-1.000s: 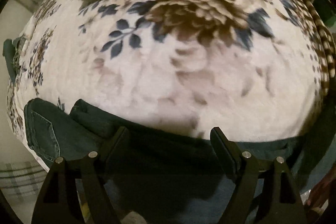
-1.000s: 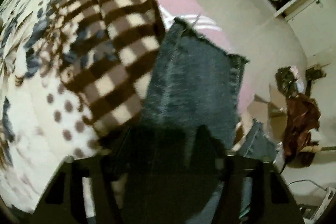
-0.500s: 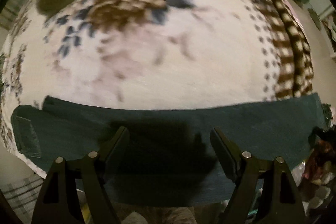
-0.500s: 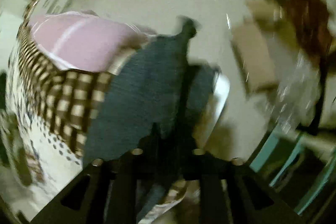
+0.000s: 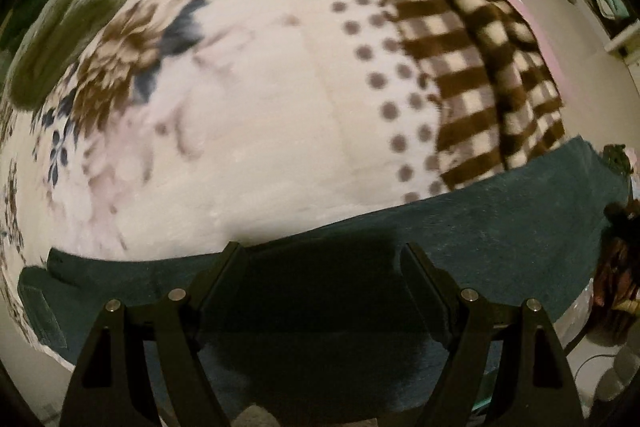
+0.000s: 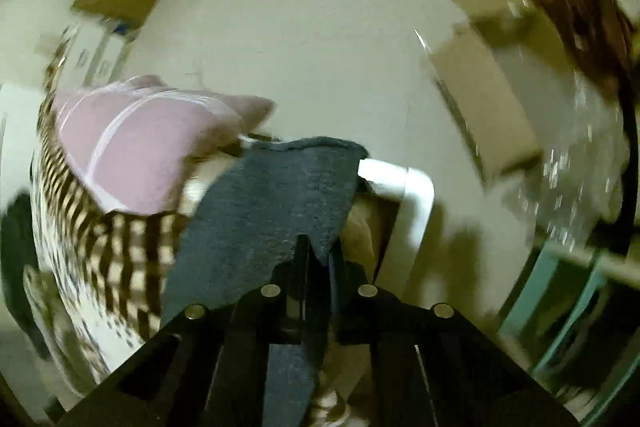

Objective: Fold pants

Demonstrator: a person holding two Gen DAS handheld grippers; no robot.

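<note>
Dark blue jeans (image 5: 500, 223) lie stretched in a long band across the near edge of the floral blanket (image 5: 260, 131). My left gripper (image 5: 320, 259) is open, its fingers spread wide just over the jeans, holding nothing. In the right wrist view my right gripper (image 6: 318, 247) is shut on the jeans (image 6: 272, 203) near the leg end, which hangs off the bed corner over the floor.
A folded olive cloth (image 5: 76, 19) lies at the blanket's far left. A checked brown border (image 5: 488, 75) and a pink sheet (image 6: 144, 143) mark the bed's right edge. A white bed frame corner (image 6: 416, 195), cardboard boxes (image 6: 484, 99) and clothes sit on the floor.
The jeans went from bunched to stretched flat along the bed edge. My right gripper closed on the leg end and swung out over the floor. My left view swung right.
</note>
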